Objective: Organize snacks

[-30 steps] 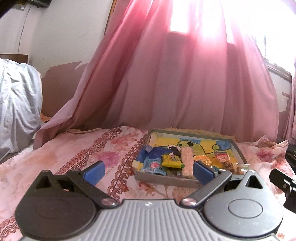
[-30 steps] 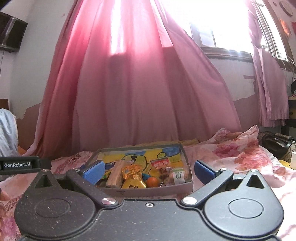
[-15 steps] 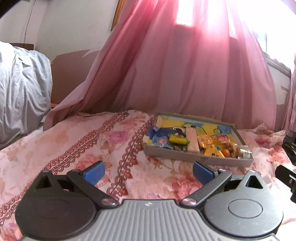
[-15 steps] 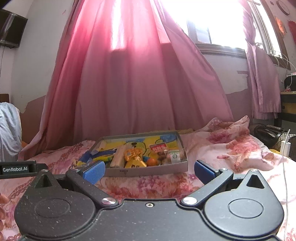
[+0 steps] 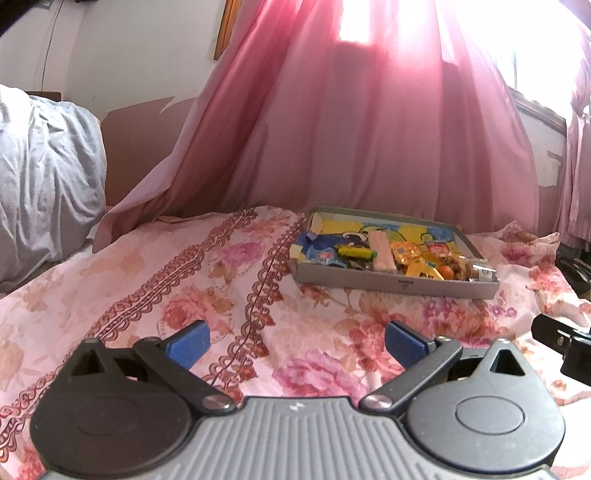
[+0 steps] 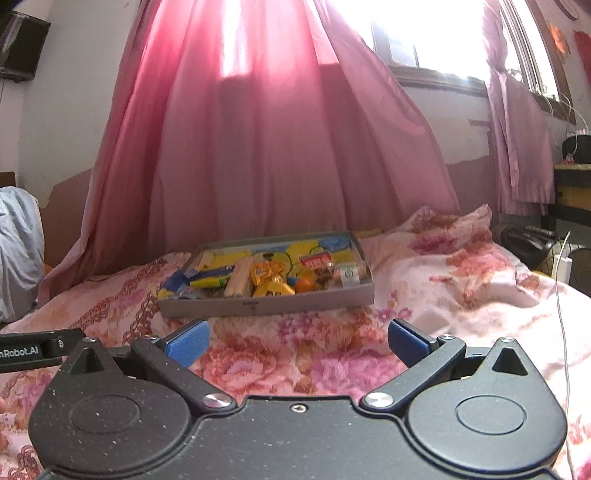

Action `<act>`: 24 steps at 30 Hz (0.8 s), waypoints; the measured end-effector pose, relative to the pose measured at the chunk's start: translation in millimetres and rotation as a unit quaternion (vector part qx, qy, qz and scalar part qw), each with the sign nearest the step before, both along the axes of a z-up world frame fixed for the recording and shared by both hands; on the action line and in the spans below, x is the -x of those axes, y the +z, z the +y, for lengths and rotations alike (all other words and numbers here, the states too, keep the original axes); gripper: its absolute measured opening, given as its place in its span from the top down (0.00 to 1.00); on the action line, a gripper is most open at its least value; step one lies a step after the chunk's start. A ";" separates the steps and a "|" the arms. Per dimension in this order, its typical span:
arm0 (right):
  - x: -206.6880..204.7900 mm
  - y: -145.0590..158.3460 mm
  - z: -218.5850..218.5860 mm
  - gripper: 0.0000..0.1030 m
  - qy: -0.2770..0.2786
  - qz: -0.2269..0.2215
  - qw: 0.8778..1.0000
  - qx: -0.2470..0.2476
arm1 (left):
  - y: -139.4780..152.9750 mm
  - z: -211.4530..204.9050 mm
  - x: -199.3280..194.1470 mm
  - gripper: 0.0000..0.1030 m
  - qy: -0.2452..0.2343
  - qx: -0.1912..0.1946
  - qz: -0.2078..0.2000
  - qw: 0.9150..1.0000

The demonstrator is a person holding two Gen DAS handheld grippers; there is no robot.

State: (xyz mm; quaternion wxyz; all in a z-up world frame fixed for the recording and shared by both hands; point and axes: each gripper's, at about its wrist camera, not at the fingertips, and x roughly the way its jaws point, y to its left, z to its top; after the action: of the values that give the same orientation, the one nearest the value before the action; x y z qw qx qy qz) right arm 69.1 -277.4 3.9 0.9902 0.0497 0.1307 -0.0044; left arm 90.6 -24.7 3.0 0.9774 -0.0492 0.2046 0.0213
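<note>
I have pulled both grippers back from the tray: a second ago its near wall sat right at my fingertips, and now a broad stretch of flowered bedsheet [image 5: 155, 295] lies between them and it. In the left view, the left gripper [image 5: 295, 345] hangs above the sheet with its jaws spread wide and nothing between the blue pads. Far left sits a rumpled grey-white bundle of bedding [image 5: 44, 177] against the wall. A brown scalloped band printed on the sheet runs up toward the grey cardboard tray [image 5: 399, 286], which rests on the bed, well ahead and right of centre. Inside it, from the left: a blue packet [image 5: 321, 254], a yellow-green wrapped bar [image 5: 354, 252], a pale wafer stick [image 5: 380, 251], orange-gold wrapped sweets [image 5: 410, 254], and a small orange [image 5: 447, 271]. At the right edge a black piece of the other gripper shows.

In the right view, the right gripper [image 6: 297, 343] is likewise wide open and empty, and the tray [image 6: 273, 304] lies ahead, slightly left of centre, with a white labelled packet [image 6: 347, 275] at its right end. Behind the bed a pink curtain [image 6: 266, 140] hangs to the mattress, backlit by a bright window [image 6: 424, 33]. A dark screen [image 6: 22, 46] is mounted on the wall at upper left.
</note>
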 end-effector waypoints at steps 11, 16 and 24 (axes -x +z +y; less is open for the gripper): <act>9.1 -9.7 6.5 0.01 -0.012 0.015 1.000 -0.003 | -8.5 5.8 10.3 0.00 0.004 -0.004 0.004 1.000; 3.2 -16.6 9.9 0.01 -0.007 0.023 1.000 0.006 | -13.4 5.5 8.2 0.00 0.005 -0.009 0.009 1.000; -4.5 -21.1 13.1 0.01 0.005 0.028 1.000 0.009 | -22.2 4.8 2.5 0.00 0.009 -0.010 0.019 1.000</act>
State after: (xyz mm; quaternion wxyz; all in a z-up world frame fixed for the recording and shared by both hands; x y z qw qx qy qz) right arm 73.6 -264.3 -17.2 0.9865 0.0397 0.1589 -0.0022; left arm 88.0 -19.9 -19.2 0.9735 -0.0410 0.2227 0.0328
